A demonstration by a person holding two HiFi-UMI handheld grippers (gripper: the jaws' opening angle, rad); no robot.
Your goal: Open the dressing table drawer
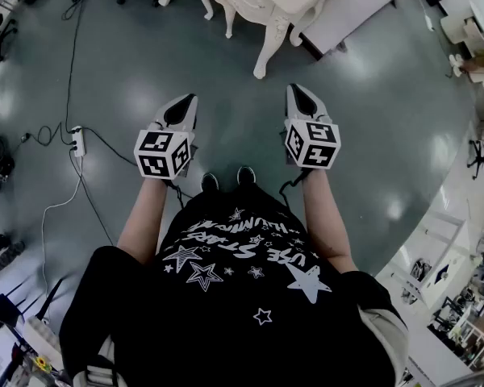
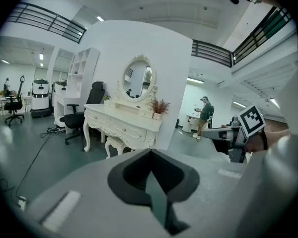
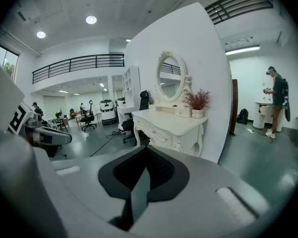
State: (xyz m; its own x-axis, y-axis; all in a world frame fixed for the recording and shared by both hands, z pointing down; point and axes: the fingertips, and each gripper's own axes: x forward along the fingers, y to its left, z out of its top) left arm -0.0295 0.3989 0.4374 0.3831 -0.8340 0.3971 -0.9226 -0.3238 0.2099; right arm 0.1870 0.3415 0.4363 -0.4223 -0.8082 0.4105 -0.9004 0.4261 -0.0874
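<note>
A white carved dressing table (image 1: 262, 2) stands a few steps ahead of me at the top of the head view. Both gripper views show it against a white wall, with an oval mirror (image 2: 138, 78) on top. Its drawer fronts (image 2: 123, 129) with small knobs (image 3: 156, 134) are shut. My left gripper (image 1: 187, 103) and right gripper (image 1: 298, 93) are held side by side above the floor, well short of the table. On each, the jaws meet with nothing between them. The left gripper's tip (image 2: 151, 152) and the right gripper's tip (image 3: 145, 150) point towards the table.
A white stool (image 2: 114, 144) sits under the table and a black office chair (image 2: 78, 119) stands to its left. A cable with a power strip (image 1: 78, 140) lies on the floor to my left. A person (image 3: 276, 100) stands far off to the right.
</note>
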